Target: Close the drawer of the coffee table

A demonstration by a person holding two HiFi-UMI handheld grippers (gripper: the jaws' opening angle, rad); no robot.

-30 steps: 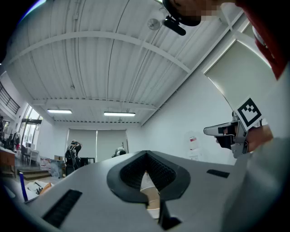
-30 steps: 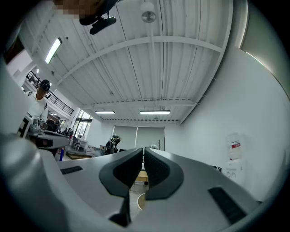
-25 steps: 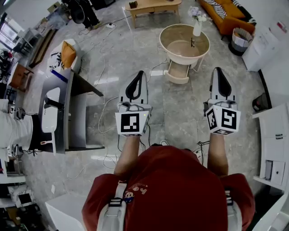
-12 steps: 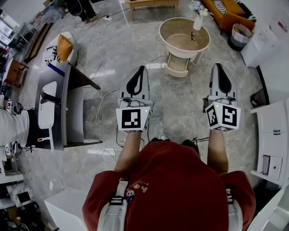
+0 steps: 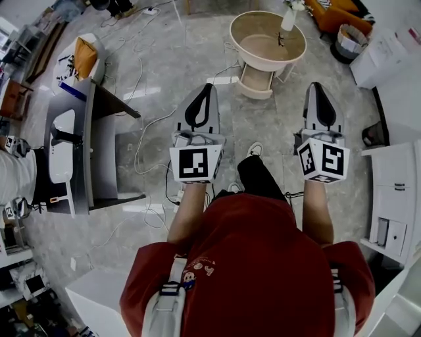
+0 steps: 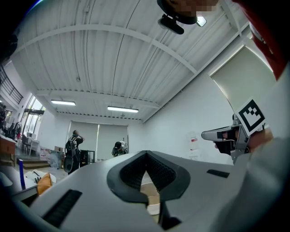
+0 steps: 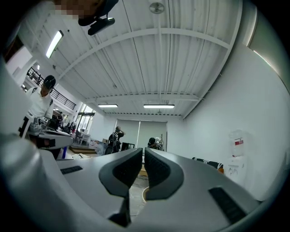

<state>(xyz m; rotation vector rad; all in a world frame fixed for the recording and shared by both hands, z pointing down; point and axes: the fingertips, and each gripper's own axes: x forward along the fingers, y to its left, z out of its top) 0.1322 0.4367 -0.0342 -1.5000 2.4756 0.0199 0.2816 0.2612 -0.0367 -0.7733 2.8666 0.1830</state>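
The round beige coffee table stands at the top of the head view. Its drawer is pulled out towards me, under the near rim. My left gripper is held out over the floor, short of the drawer and to its left. It is shut, with nothing in it; its tips meet in the left gripper view. To the right of the drawer my right gripper is also shut and empty, and its jaws lie side by side. Neither gripper touches the table.
A white vase stands on the table's far rim. A grey desk and a chair with an orange cushion are at the left. Cables cross the floor. White cabinets line the right. My shoe is between the grippers.
The person has stepped forward: a dark trouser leg and a shoe now show between the grippers. Both grippers were carried forward and stay shut.
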